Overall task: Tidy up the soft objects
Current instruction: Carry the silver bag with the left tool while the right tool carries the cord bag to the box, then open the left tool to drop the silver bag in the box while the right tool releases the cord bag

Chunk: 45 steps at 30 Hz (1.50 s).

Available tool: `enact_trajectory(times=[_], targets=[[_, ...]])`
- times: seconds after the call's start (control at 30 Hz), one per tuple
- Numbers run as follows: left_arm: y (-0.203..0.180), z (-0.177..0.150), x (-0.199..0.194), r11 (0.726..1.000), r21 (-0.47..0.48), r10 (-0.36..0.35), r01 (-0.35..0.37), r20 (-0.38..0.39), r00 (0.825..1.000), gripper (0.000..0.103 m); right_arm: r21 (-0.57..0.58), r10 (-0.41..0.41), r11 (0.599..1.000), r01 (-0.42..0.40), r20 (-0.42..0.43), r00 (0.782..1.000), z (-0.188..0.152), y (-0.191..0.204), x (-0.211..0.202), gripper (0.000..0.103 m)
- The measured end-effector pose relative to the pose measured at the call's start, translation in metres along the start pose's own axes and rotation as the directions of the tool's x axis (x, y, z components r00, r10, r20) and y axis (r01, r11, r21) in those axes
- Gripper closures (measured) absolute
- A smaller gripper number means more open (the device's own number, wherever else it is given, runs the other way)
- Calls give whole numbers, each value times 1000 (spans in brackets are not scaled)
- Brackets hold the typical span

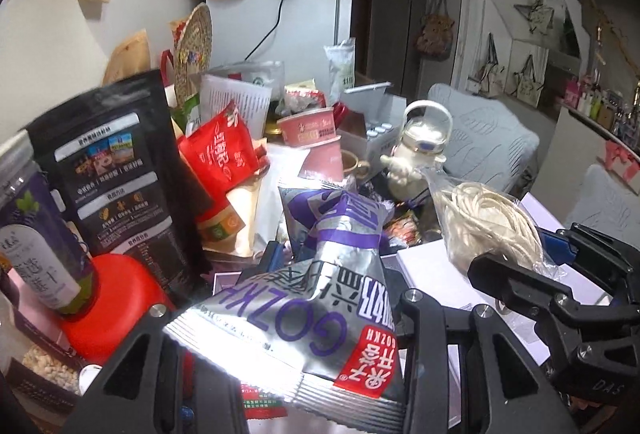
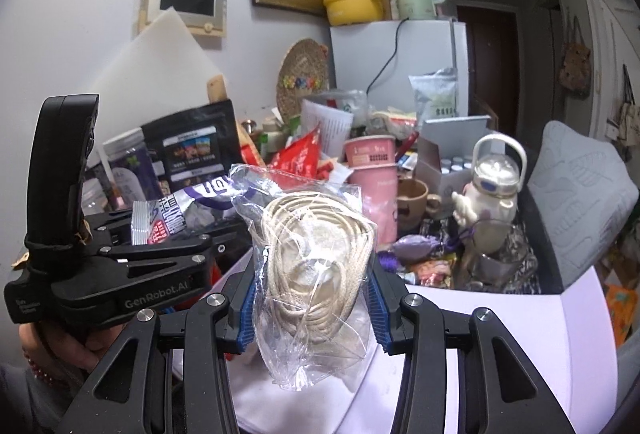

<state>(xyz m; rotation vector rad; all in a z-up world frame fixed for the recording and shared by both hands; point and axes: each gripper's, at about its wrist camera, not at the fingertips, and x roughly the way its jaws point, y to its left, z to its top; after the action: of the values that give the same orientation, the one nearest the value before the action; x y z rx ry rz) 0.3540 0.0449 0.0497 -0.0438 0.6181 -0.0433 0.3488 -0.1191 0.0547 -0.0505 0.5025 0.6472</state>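
Carrying two soft packs at once, both claws loaded over a cluttered counter point(image 1: 424, 266). Left wrist view: left claw point(image 1: 304, 314) clamped on a silver-and-purple snack bag point(image 1: 320, 274), gripped near its crimped bottom edge so the print reads upside down and the rest of the bag sticks forward and up past the fingers; thin foil pack, so the jaws sit close together. Right claw point(image 1: 532, 258) shows at the right edge with a clear bag of coiled cord point(image 1: 488, 226) in it, near the snack bag but apart from it. Behind them: black pouch point(image 1: 120, 170) standing upright, red pouch point(image 1: 224, 154) leaning, pink cup point(image 1: 316, 138), white teapot point(image 1: 420, 138), all crowded together. Right wrist view: right claw point(image 2: 312, 298) clamped on the clear bag of coiled cord point(image 2: 316, 266), blue pads pressing both sides of the coil, bag upright with loose plastic hanging below and bunched above; squeezing the coil itself probably keeps the slippery film from sliding out. Left claw point(image 2: 160, 234) is at the left with a hand point(image 2: 60, 346) on its grip, and the snack bag point(image 2: 176, 210) pokes out of its jaws. Pale surface point(image 2: 500, 346) lies just below the held items. Judgement: both things are lifted clear of the pile and not yet set down, so the sorting spot is undecided; the loose film may snag on clutter.
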Motion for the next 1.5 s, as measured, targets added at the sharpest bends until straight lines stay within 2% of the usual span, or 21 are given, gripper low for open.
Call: enact_trajectory(times=[0.33, 0.5, 0.7, 0.97, 1.1, 1.33, 1.43, 1.5], targets=[[-4, -10, 34, 998, 48, 46, -43, -78, 996, 63, 17, -19, 1000, 21, -100, 995, -14, -10, 32, 58], [-7, -20, 58, 997, 60, 46, -37, -148, 988, 63, 35, 6, 999, 0, -180, 984, -26, -16, 54, 58], [-8, -30, 78, 997, 65, 44, -31, -202, 978, 63, 66, 23, 998, -8, -228, 973, -34, -24, 68, 58], [-5, -41, 105, 996, 66, 83, -67, -271, 959, 63, 83, 6, 996, 19, -289, 957, -49, -30, 87, 58], [0, -48, 121, 994, 68, 106, -88, -341, 934, 63, 90, 19, 996, 10, -320, 947, -56, -29, 97, 58], [0, -52, 128, 989, 102, 139, -111, -339, 930, 63, 89, 2, 995, 32, -354, 935, -65, -29, 110, 58], [-3, -54, 133, 983, 131, 165, -126, -348, 923, 62, 86, -14, 995, 48, -363, 932, -68, -31, 114, 58], [-2, -55, 135, 984, 128, 164, -127, -354, 921, 54, 73, -32, 995, 63, -363, 931, -67, -30, 113, 58]])
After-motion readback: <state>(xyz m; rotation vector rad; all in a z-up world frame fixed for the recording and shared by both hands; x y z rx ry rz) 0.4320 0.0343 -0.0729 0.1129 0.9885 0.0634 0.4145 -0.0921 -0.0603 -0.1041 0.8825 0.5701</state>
